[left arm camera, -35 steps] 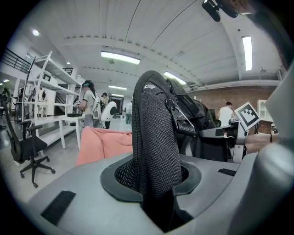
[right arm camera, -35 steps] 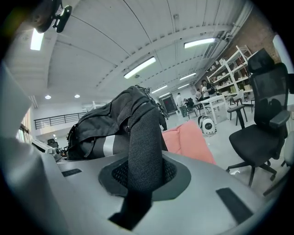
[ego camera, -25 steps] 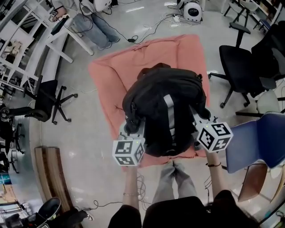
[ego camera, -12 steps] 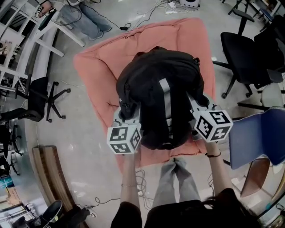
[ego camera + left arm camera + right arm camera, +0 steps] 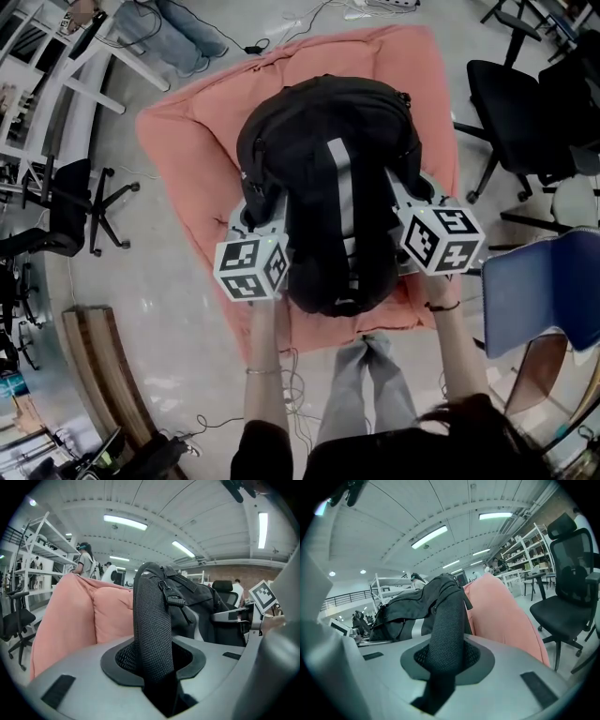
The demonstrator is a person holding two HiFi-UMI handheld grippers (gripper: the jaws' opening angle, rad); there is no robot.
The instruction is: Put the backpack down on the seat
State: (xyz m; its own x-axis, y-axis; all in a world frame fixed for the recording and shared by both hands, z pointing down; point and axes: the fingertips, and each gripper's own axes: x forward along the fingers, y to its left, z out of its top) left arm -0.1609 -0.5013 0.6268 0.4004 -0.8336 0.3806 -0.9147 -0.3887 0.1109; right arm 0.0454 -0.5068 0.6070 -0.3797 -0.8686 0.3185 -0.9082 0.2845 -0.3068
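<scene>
A black backpack (image 5: 328, 187) with a grey stripe hangs over a salmon-pink cushion seat (image 5: 183, 150), covering most of its middle. My left gripper (image 5: 255, 217) is at the pack's left side, shut on a black mesh shoulder strap (image 5: 152, 634) that runs up between its jaws. On the pack's right side my right gripper (image 5: 409, 197) is shut on the other mesh strap (image 5: 446, 625). In the left gripper view the pink seat (image 5: 70, 616) rises just behind the pack. Whether the pack's bottom touches the seat is hidden.
Black office chairs (image 5: 511, 112) stand to the right of the seat and a blue chair (image 5: 539, 291) sits near my right arm. Another black chair (image 5: 70, 202) and a wooden bench (image 5: 98, 375) are at the left. White shelving (image 5: 56, 75) and a person's legs (image 5: 187, 28) are at the far left.
Both grippers and the backpack have moved forward, further over the pink seat. The grips on the two straps are unchanged.
</scene>
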